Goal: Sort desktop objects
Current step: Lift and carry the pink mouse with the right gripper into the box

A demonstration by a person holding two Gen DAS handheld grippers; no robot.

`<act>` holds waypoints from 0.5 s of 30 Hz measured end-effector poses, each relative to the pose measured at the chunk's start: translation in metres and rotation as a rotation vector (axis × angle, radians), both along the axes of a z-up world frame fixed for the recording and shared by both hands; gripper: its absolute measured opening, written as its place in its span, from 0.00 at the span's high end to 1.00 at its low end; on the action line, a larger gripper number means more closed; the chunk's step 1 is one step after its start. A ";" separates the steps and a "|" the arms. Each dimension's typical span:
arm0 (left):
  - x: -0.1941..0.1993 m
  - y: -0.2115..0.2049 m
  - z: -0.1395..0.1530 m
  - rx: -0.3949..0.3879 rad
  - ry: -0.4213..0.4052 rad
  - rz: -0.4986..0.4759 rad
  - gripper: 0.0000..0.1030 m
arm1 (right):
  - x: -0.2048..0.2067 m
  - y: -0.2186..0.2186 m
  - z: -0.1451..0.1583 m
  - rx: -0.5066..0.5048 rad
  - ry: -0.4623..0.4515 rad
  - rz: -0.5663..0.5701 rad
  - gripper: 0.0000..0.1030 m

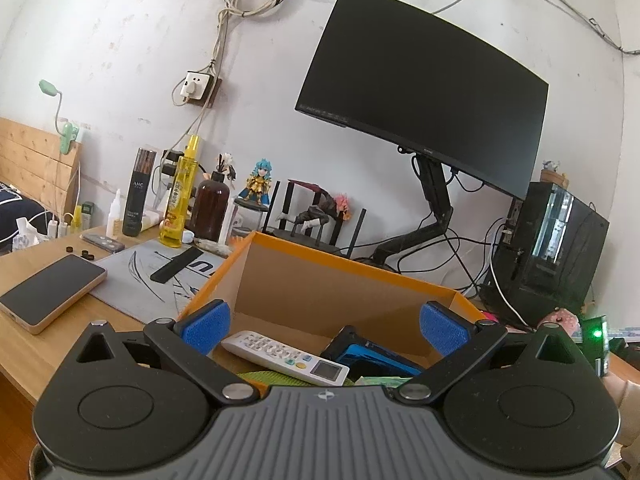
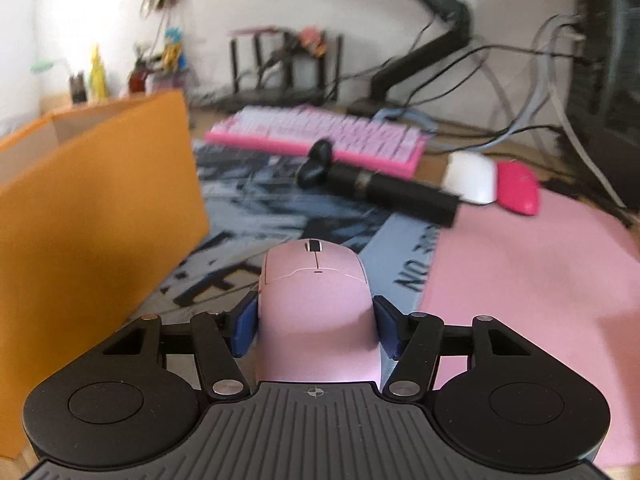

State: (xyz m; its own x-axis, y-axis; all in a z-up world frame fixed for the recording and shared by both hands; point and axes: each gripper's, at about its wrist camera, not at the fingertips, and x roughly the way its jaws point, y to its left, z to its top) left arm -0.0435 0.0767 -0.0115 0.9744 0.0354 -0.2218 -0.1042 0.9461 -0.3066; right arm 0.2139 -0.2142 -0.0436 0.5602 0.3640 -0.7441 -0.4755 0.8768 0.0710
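Left gripper (image 1: pixel 324 330) spread wide, holding nothing, above the orange box (image 1: pixel 344 268). Right gripper (image 2: pixel 316 324) clamped on a matte pink mouse (image 2: pixel 316 304) with black wheel; long axis along the fingers, nose pointing away, box to its left.

In the right wrist view the orange box (image 2: pixel 100 200) walls off the left; a black tube (image 2: pixel 394 190) and keyboard (image 2: pixel 320 136) block the middle. Pink mat (image 2: pixel 520 280) at right lies open.
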 end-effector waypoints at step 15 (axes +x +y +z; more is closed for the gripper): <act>-0.007 0.010 0.006 0.013 -0.012 0.029 0.00 | -0.047 0.062 0.086 0.073 -0.059 0.248 0.40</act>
State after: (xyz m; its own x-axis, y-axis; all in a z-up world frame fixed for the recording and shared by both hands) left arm -0.0509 0.0863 -0.0056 0.9756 0.0662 -0.2094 -0.1277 0.9466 -0.2960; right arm 0.1669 -0.1518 0.0427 0.4891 0.5473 -0.6792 -0.6801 0.7268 0.0958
